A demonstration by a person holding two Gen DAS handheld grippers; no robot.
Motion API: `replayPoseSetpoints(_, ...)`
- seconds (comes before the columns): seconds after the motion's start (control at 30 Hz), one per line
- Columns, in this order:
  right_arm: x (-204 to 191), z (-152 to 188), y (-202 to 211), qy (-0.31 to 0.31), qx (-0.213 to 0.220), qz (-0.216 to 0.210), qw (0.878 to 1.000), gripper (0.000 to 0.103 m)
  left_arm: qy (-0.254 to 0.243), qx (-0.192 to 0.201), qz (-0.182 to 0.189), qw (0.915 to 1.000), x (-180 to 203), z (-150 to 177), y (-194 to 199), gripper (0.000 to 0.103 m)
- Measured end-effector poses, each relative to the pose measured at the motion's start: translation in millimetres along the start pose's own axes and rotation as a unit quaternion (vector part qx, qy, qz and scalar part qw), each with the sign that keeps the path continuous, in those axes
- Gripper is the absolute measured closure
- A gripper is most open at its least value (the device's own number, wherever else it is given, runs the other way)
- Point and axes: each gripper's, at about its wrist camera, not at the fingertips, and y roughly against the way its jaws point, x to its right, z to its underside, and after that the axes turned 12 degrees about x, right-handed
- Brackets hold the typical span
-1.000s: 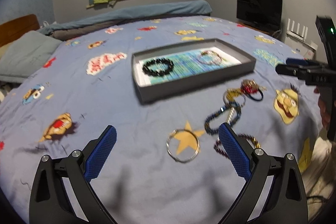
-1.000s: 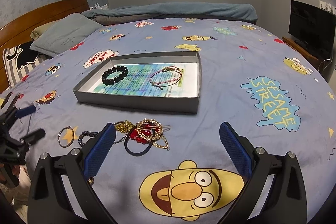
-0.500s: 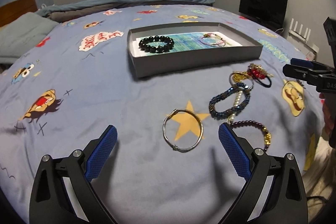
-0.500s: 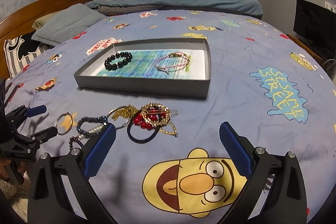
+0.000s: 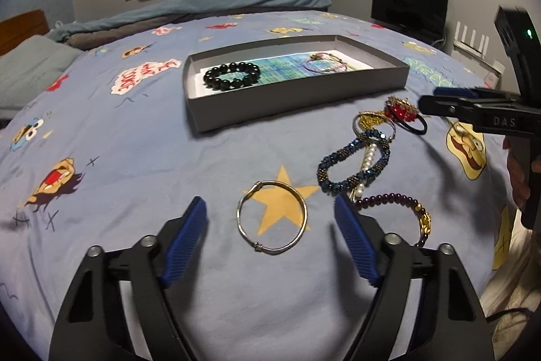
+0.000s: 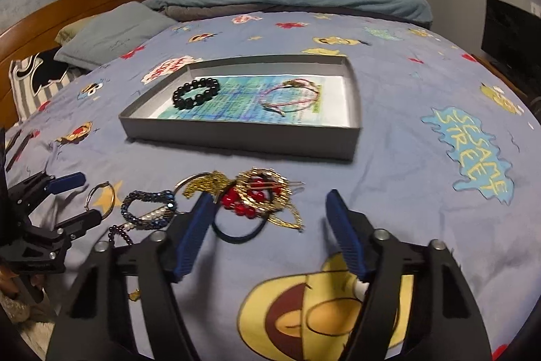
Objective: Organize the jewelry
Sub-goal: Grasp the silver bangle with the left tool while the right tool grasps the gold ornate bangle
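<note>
I hold the left tongs open, straddling the silver bangle on the bed. It looks stiff, light and slippery; I judge pinching across its rim best. My right tongs are open, empty, above the tangled pile. The tray holds 2 pieces.

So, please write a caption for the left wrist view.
Open left hand-held gripper framing a silver bangle before the tray.

right tongs spread wide over red-beaded gold ornament, grey tray beyond holding black bead bracelet
</note>
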Motion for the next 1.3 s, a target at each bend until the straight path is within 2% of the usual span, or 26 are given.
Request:
replayPoseSetpoints(0.07, -5, -1, -4, 0.011, -0.002, 0.000, 1.000, 0.043, -0.002, -0.001, 0.004, 1.0000, 1, 0, -1, 0.030)
replayPoseSetpoints(0.13, -5, -1, -8, 0.010, -0.005, 0.005, 1.000, 0.043, -0.002, -0.003, 0.008, 1.0000, 2, 0, -2, 0.031)
replayPoseSetpoints(0.27, 10, -3, -17, -0.036, -0.013, 0.000, 0.999, 0.043, -0.005, -0.008, 0.009, 0.9999, 3, 2, -5, 0.034)
replayPoseSetpoints(0.37, 16, -2, -23, -0.052, -0.021, -0.006, 0.998, 0.043, -0.002, -0.018, 0.009, 0.9998, 1, 4, -9, 0.041)
replayPoseSetpoints(0.57, 20, -1, -33, -0.083, -0.033, -0.028, 0.996, 0.044, 0.005, -0.017, 0.013, 0.9998, -3, 4, -11, 0.044)
replayPoseSetpoints(0.6, 21, -1, -34, -0.086, -0.034, -0.030, 0.995, 0.046, 0.004, -0.017, 0.012, 0.9998, -4, 4, -11, 0.045)
replayPoseSetpoints(0.67, 21, -1, -36, -0.090, -0.034, -0.032, 0.995, 0.058, 0.002, -0.016, 0.011, 0.9998, -5, 3, -11, 0.048)
replayPoseSetpoints(0.8, 18, -2, -36, -0.086, -0.032, -0.035, 0.995, 0.062, 0.001, -0.015, 0.016, 0.9998, -5, 4, -11, 0.053)
replayPoseSetpoints(0.9, 17, -3, -32, -0.081, -0.025, -0.034, 0.996, 0.062, -0.003, -0.010, 0.019, 0.9998, -6, 4, -10, 0.060)
replayPoseSetpoints(0.93, 17, -4, -31, -0.079, -0.023, -0.033, 0.996, 0.062, -0.002, -0.011, 0.018, 0.9998, -7, 4, -10, 0.076)
replayPoseSetpoints(0.97, 17, -4, -30, -0.078, -0.021, -0.032, 0.996, 0.062, 0.003, -0.016, 0.023, 0.9996, -9, 4, -11, 0.085)
replayPoseSetpoints(1.03, 16, -6, -27, -0.073, -0.015, -0.031, 0.997, 0.062, 0.016, -0.019, 0.032, 0.9992, -13, 3, -11, 0.085)
replayPoseSetpoints(1.13, 15, -6, -26, -0.067, -0.016, -0.029, 0.997, 0.062, 0.010, -0.032, 0.026, 0.9991, -12, 4, -14, 0.084)
replayPoseSetpoints(1.27, 17, -4, -25, -0.069, -0.015, -0.027, 0.997, 0.062, 0.027, -0.029, 0.041, 0.9983, -10, 3, -10, 0.055)
replayPoseSetpoints(1.3, 17, -4, -24, -0.070, -0.016, -0.027, 0.997, 0.062, 0.028, -0.025, 0.039, 0.9986, -9, 2, -8, 0.052)
